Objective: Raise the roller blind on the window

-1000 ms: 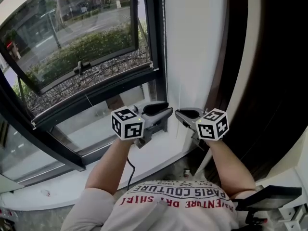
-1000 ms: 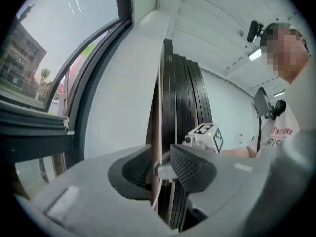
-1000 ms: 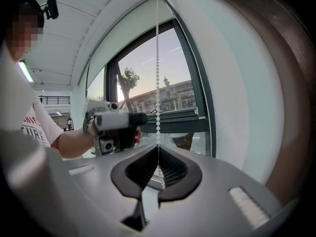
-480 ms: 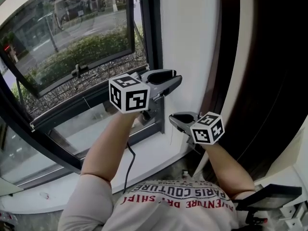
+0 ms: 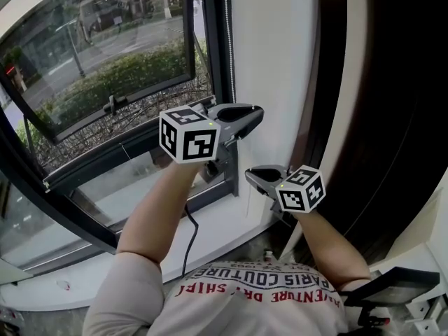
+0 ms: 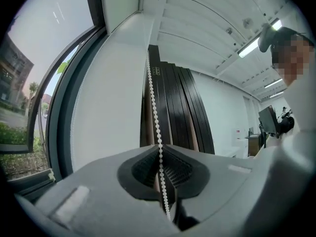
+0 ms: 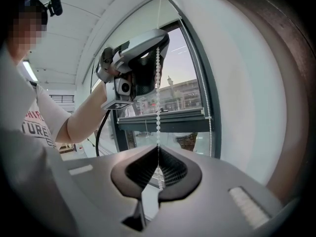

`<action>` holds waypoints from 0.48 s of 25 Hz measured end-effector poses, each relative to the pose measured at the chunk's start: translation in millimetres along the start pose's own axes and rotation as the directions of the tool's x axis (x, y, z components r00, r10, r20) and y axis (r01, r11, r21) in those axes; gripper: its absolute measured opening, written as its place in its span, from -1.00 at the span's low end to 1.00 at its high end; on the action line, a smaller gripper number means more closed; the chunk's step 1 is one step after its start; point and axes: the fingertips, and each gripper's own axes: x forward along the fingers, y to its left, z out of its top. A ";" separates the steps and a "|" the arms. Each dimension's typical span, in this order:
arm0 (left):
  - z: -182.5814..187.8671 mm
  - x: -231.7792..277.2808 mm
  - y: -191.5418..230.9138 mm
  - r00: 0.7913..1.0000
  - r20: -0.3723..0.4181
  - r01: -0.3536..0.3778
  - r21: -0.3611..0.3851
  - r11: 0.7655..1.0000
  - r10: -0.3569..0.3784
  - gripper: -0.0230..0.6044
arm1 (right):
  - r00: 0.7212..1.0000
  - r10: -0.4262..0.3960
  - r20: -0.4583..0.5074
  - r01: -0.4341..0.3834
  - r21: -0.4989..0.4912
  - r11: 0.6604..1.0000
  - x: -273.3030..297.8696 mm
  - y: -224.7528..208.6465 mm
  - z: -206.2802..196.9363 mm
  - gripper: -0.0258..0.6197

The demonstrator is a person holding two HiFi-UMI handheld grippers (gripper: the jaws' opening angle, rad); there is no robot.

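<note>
Since a second ago the left gripper (image 5: 260,112) is higher on the bead chain (image 6: 153,98) beside the window (image 5: 105,61). Its fingers have just been closing and now pinch the chain. The right gripper (image 5: 249,176), lower, grips the same strand with closed fingers. If one pinch is weak, I think the beads can slip through. A hard pull with both gripping can snap the chain. The blind itself is out of view.

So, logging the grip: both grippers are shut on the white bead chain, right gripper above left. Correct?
No: the head view shows the left gripper above the right gripper. Both are shut on the white bead chain; the left's jaws have just closed on it.
</note>
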 end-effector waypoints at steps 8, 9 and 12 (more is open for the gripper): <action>-3.7 1.0 9.4 0.998 0.004 -0.066 0.033 0.997 0.066 -0.89 | 1.000 -0.002 0.013 0.002 0.013 1.000 1.6 -7.1 -2.2 -0.89; -6.7 3.1 9.4 0.997 -0.010 -0.072 0.047 0.996 0.072 -0.89 | 1.000 -0.003 0.008 0.002 0.015 1.000 1.9 -8.8 -4.9 -0.89; -24.3 9.9 11.0 0.995 -0.054 -0.080 0.063 0.995 0.084 -0.89 | 1.000 -0.006 -0.018 0.007 0.037 0.999 4.3 -15.7 -20.8 -0.89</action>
